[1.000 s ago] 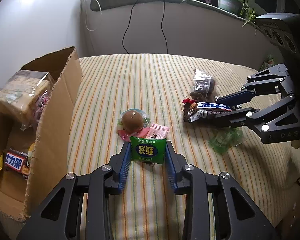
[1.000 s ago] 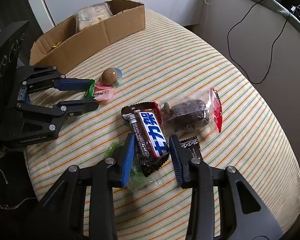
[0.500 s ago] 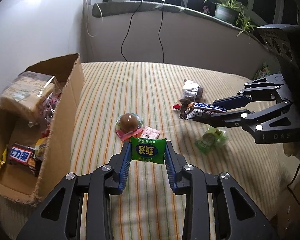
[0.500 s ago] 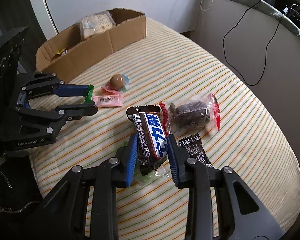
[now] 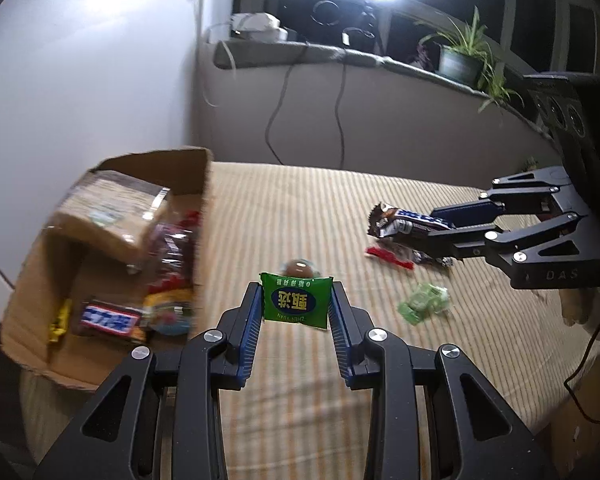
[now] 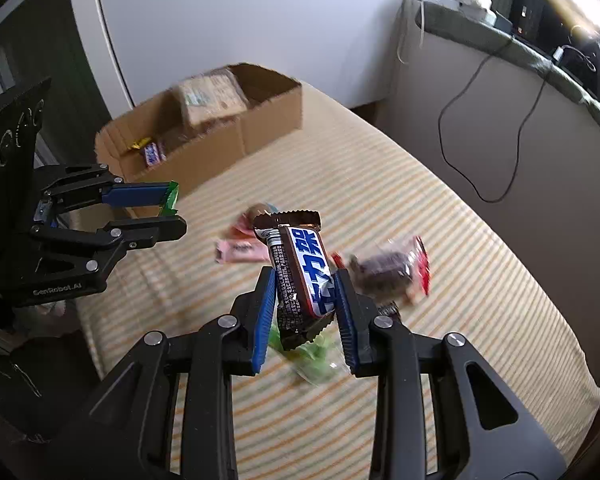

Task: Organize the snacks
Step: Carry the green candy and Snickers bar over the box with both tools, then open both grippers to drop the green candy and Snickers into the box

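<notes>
My left gripper (image 5: 296, 300) is shut on a green snack packet (image 5: 296, 302) and holds it above the striped table, right of the cardboard box (image 5: 112, 248). My right gripper (image 6: 305, 292) is shut on a blue and brown chocolate bar (image 6: 306, 272), lifted off the table. In the left wrist view the right gripper (image 5: 436, 226) holds that bar (image 5: 408, 220) at the right. In the right wrist view the left gripper (image 6: 172, 212) with the green packet (image 6: 171, 198) hovers beside the box (image 6: 204, 148).
The box holds a bread pack (image 5: 112, 212), a chocolate bar (image 5: 108, 316) and other snacks. On the striped cloth lie a brown ball candy (image 5: 298, 268), a pink packet (image 6: 240, 250), a dark snack in a clear red-edged bag (image 6: 388, 272) and a green wrapper (image 5: 424, 302). Cables hang behind.
Both grippers have risen from the table with their snacks. The left one has moved back toward the box; the right one has lifted the chocolate bar clear of the other snacks.
</notes>
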`<state>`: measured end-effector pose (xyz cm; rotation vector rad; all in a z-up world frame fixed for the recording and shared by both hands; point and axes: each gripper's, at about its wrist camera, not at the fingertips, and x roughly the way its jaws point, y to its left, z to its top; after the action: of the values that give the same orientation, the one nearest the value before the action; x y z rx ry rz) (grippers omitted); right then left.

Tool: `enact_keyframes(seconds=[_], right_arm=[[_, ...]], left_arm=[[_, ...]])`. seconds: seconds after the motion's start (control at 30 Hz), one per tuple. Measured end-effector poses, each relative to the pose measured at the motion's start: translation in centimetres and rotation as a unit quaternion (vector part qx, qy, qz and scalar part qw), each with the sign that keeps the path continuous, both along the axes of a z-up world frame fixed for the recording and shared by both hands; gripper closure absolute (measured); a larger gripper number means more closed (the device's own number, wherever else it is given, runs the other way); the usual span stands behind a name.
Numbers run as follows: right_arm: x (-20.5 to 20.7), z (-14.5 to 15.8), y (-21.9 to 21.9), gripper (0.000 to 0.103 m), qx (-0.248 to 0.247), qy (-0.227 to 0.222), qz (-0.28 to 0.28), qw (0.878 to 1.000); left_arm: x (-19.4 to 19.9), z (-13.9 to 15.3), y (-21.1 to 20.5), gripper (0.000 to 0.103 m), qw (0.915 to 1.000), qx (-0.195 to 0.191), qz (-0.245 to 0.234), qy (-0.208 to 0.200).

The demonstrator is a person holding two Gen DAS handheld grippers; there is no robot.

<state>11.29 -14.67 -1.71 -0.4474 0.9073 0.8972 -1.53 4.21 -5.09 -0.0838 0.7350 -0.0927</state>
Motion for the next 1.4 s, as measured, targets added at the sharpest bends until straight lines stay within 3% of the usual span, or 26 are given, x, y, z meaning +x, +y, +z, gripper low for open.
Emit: enact_keyframes(seconds=[0.37,0.7,1.03,1.4], right_arm=[[-2.1,1.4,6.0,0.073,0.026,-0.005,0.032,0.999],[-3.6,1.4,11.9,0.073,0.035,0.002,0.061,0.997],[-3.9,0.4,16.3,0.073,0.017,0.001,0.078,0.997],[-2.9,-0.8,18.2,0.073,0.008,0.011,0.082,0.997]], left_arm=[[-1.9,1.1,6.3,0.072,0.9981,0.003,0.058,-0.017],[-2.0,0.5,11.3,0.072,0.9956,0.01,0.092,-0.017],[-1.6,-0.4,13.1,0.072,0.9946,0.014,0.103,-0.006],[-1.3,-0.6,13.6,0.071,0.9941,0.019,0.107,-0.003]])
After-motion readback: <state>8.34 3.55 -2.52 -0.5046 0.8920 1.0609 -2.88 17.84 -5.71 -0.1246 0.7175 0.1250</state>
